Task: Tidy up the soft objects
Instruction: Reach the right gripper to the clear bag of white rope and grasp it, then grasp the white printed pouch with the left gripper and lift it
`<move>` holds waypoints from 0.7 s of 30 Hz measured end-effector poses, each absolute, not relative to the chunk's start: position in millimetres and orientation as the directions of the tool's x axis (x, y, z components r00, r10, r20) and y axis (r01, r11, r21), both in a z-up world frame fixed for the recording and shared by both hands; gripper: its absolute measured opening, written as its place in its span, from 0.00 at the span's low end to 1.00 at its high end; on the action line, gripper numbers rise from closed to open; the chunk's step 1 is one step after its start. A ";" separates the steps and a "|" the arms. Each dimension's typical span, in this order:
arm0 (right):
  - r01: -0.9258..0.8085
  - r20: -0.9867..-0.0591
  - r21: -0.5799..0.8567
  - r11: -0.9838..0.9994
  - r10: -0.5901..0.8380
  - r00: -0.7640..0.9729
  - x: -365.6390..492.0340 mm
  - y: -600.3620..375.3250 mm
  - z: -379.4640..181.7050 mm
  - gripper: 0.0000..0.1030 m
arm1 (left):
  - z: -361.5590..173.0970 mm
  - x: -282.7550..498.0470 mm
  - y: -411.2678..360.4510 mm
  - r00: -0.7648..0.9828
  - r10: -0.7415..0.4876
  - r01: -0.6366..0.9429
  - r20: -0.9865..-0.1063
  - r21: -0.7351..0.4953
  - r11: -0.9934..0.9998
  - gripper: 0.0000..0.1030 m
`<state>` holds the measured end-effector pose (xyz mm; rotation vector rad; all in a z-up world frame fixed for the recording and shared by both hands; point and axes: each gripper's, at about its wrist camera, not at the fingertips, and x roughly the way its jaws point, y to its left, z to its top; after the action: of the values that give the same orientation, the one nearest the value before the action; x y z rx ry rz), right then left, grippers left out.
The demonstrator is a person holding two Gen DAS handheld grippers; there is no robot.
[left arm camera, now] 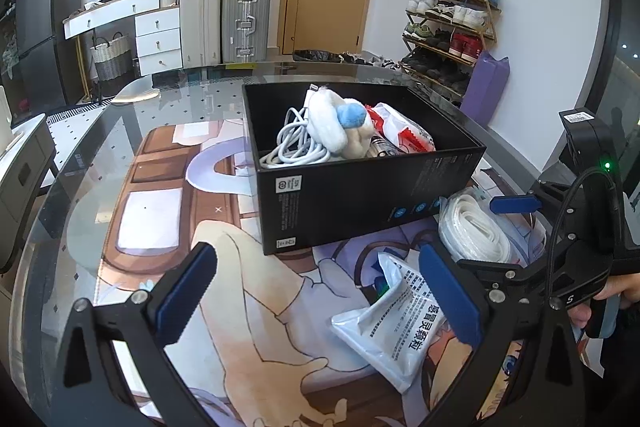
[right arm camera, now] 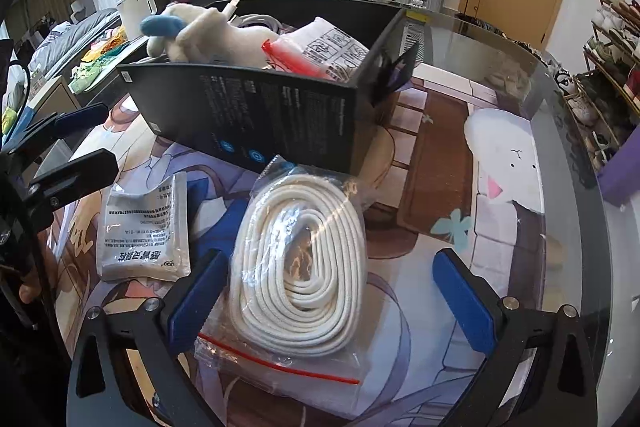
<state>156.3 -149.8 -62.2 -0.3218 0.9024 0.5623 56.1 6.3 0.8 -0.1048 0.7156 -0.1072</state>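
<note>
My right gripper [right arm camera: 328, 303] gaped around the bagged rope [right arm camera: 304, 267]; my left gripper [left arm camera: 316, 303] gaped empty, box [left arm camera: 360, 195] at twelve o'clock.

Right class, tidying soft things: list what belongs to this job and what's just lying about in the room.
Belongs to the job:
black box
plush toy
bagged white rope
white sachet
left gripper, open
right gripper, open

Just lying about:
suitcases
shoe rack
laundry basket

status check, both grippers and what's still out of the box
Left gripper open, empty. Right gripper open around bagged rope, not yet closed. Medicine pouch also outside black box. Nothing blocking.
</note>
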 end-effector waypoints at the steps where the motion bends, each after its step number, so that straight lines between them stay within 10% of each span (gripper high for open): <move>1: -0.587 -0.809 -0.031 0.809 0.324 0.490 156.0 -151.4 -62.8 0.99 | 0.6 56.1 6.0 0.749 -0.134 0.063 -0.649 -0.132 0.989 0.99; 6: -0.600 -0.805 -0.031 0.799 0.336 0.489 153.3 -155.3 -64.2 0.98 | 0.7 56.7 4.0 0.747 -0.138 0.070 -0.651 -0.130 0.989 0.99; 13: -0.641 -0.791 -0.032 0.767 0.373 0.486 143.4 -152.7 -56.9 0.52 | 0.2 56.2 2.9 0.745 -0.142 0.075 -0.651 -0.130 0.989 0.99; 21: -0.670 -0.789 -0.035 0.742 0.392 0.474 134.5 -153.6 -50.9 0.39 | -0.7 55.5 1.6 0.742 -0.151 0.087 -0.653 -0.129 0.988 0.99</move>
<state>134.5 -153.6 -50.9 -0.3641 0.8539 0.6667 55.6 1.6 -0.7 -0.0919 0.7228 -0.1308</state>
